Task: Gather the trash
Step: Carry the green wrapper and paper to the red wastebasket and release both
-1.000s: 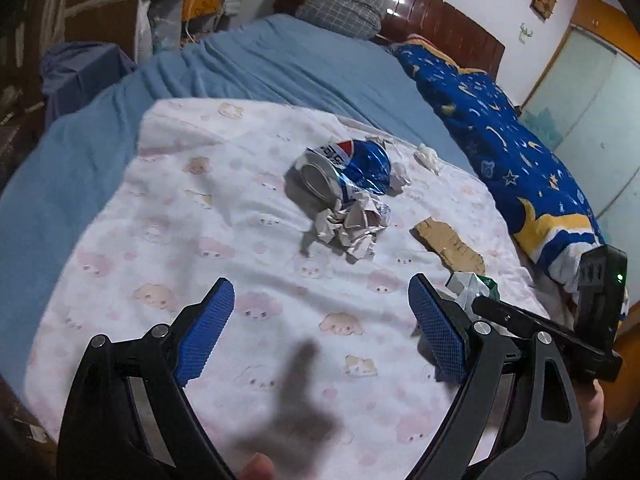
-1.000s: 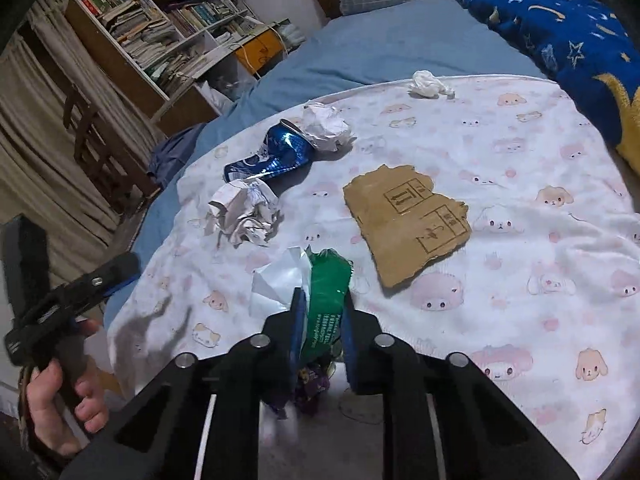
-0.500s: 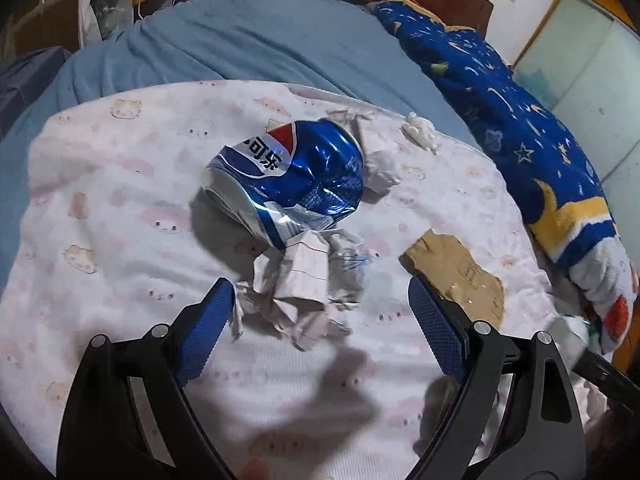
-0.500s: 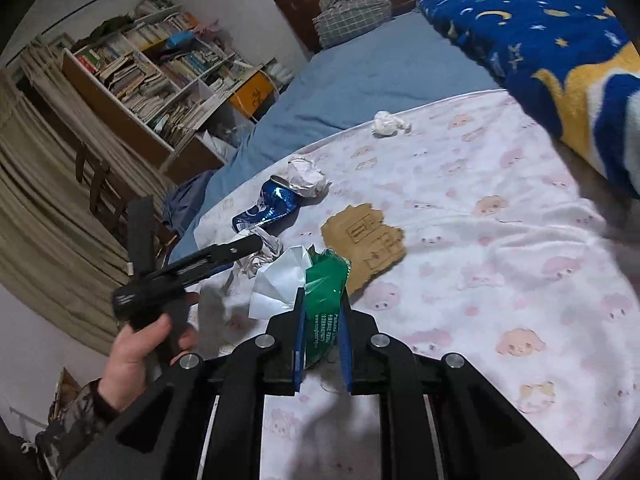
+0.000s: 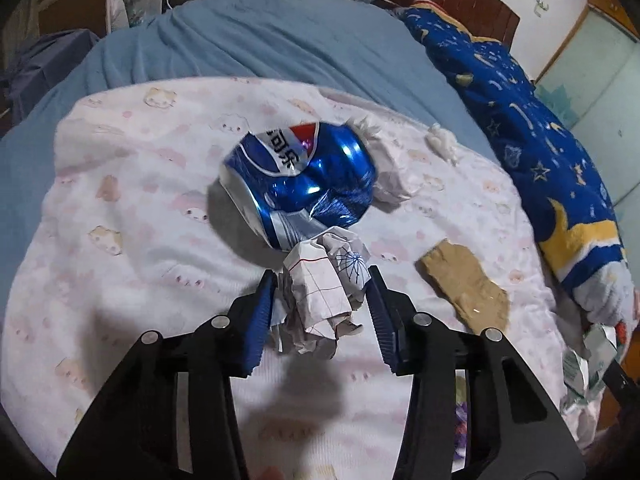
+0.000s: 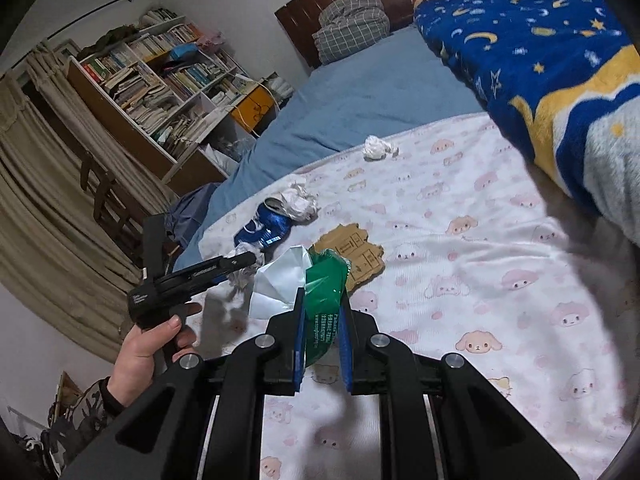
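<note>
My left gripper is shut on a crumpled ball of white paper lying on the pink-patterned sheet. A crushed blue Pepsi can lies just beyond it, touching the paper. My right gripper is shut on a green and white plastic wrapper and holds it above the sheet. The left gripper, the paper ball and the can also show in the right wrist view.
A torn piece of brown cardboard lies right of the paper. White tissue wads lie behind the can and farther back. A blue star-patterned blanket bounds the right side. A bookshelf stands left of the bed.
My left gripper has moved forward onto the paper ball and its jaws have gone from wide open to shut on it. The right gripper has lifted back with the wrapper.
</note>
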`<state>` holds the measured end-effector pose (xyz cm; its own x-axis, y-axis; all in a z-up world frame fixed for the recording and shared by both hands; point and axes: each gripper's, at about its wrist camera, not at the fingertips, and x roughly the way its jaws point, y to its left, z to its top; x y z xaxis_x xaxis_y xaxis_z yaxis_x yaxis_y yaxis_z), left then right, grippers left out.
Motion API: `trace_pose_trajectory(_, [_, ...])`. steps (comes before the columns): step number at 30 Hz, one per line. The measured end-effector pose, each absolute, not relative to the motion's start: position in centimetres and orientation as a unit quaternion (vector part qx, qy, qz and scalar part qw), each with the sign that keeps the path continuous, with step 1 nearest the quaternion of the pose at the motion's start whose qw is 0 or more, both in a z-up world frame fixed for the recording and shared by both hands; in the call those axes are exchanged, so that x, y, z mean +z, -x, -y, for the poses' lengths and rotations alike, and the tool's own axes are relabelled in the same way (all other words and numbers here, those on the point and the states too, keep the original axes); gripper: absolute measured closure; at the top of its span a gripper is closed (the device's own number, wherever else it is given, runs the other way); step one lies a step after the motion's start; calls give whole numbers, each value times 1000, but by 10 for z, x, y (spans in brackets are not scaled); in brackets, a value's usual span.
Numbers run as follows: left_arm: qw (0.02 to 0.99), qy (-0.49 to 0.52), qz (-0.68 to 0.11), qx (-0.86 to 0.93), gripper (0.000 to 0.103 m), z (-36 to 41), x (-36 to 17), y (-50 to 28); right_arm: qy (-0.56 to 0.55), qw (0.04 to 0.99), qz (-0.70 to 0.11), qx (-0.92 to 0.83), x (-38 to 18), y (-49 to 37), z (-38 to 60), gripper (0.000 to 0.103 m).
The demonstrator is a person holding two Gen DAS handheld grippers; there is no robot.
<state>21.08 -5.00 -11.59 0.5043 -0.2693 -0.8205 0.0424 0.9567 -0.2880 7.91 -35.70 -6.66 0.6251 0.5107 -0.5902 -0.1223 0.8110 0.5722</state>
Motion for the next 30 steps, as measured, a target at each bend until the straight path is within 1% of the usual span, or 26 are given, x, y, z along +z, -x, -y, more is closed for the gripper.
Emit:
trace_pose_trajectory(5, [868, 110, -472, -109, 57, 51, -66, -167, -242, 876, -376, 181, -36, -56, 368, 88])
trace_pose_trajectory(9, [876, 92, -450, -147, 57, 73, -14, -123, -230, 888, -360, 172, -4, -21, 386, 88])
trace_pose_trajectory(10, [877, 84, -443, -165, 57, 85, 3, -107, -226, 892, -356, 166, 6, -7, 394, 88])
trace_pose_trajectory(13, [876, 65, -433, -204, 57, 115, 29, -71, -212, 901, -348, 146, 29, 35, 417, 88])
trace_pose_trajectory(17, [855, 35, -436, -280, 57, 180, 48, -20, -202, 909, -350, 103, 50, 103, 455, 88])
trace_pose_trajectory(21, [817, -9, -445, -367, 57, 260, 48, 30, -198, 905, -375, 33, 52, 188, 503, 88])
trace_pose_trajectory(24, [786, -45, -455, -417, 57, 313, 35, 65, -197, 897, -394, -15, 42, 239, 533, 88])
trace_pose_trajectory(27, [750, -64, -471, -460, 56, 358, 8, 101, -224, 871, -431, -79, 6, 303, 571, 88])
trace_pose_trajectory(30, [712, -91, -513, -471, 56, 398, -46, 136, -240, 842, -470, -109, -41, 346, 588, 88])
